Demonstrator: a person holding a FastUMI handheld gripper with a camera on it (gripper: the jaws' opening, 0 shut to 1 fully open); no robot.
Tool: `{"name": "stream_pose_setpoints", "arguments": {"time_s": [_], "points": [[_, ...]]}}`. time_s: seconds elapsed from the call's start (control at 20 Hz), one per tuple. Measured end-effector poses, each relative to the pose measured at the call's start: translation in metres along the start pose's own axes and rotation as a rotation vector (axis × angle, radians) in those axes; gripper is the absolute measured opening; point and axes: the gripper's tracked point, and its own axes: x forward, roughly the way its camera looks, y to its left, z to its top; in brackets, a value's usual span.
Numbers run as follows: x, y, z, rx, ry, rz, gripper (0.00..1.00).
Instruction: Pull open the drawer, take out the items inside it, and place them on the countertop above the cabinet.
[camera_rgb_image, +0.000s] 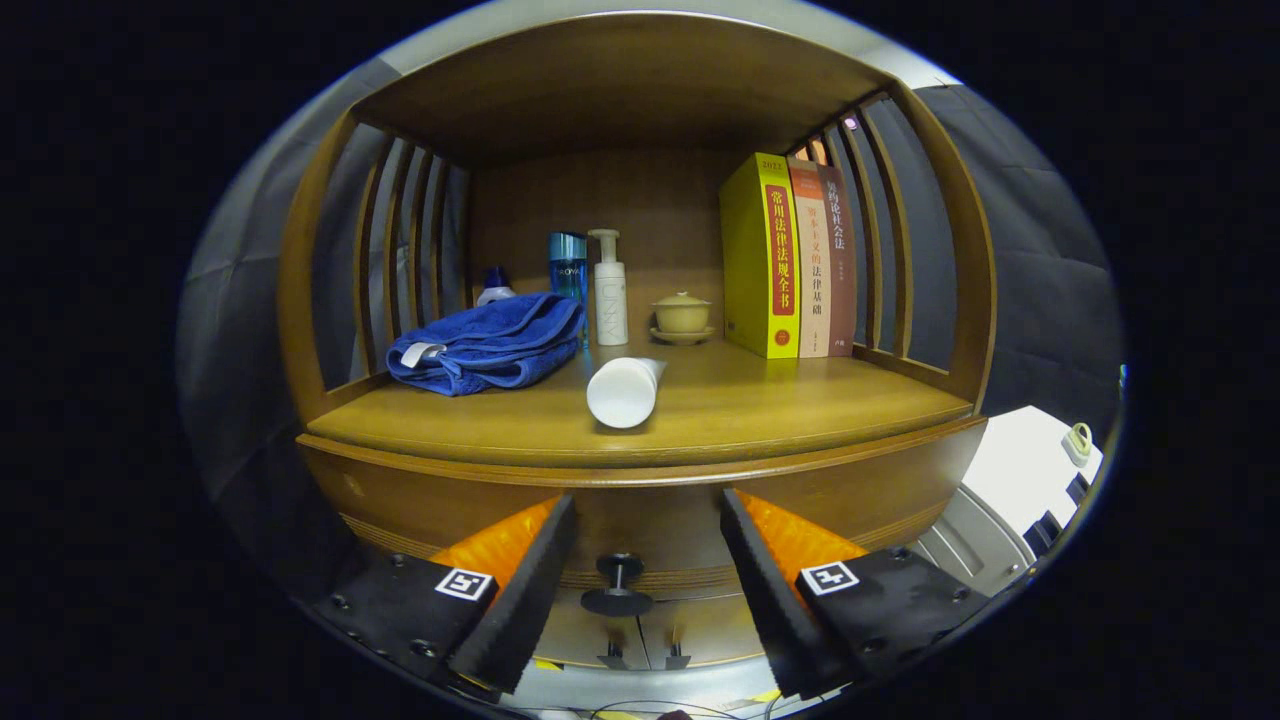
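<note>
The fingers (648, 560) stood open, empty, flanking the closed drawer's (640, 520) knob (618, 585). On the table (780, 410) above lay a white tube (625, 390), near; blue towel (485, 345) left; bottles (590, 285), lidded cup (682, 316), books (790, 255) far.

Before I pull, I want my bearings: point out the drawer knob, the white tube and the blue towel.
drawer knob (617, 600): gripper view, round front disc, between the open claw's fingers.
white tube (622, 393): gripper view, its round cap end.
blue towel (490, 345): gripper view, top fold.
</note>
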Motion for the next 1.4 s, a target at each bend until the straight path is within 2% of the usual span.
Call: {"name": "stream_pose_setpoints", "arguments": {"time_s": [0.45,1.15,1.4], "points": [[-0.016,-0.003,0.009,0.004,-0.030,0.022,0.97],[-0.190,-0.021,0.060,0.007,-0.201,-0.027,0.96],[-0.209,-0.026,0.061,-0.036,-0.225,-0.060,0.96]]}}
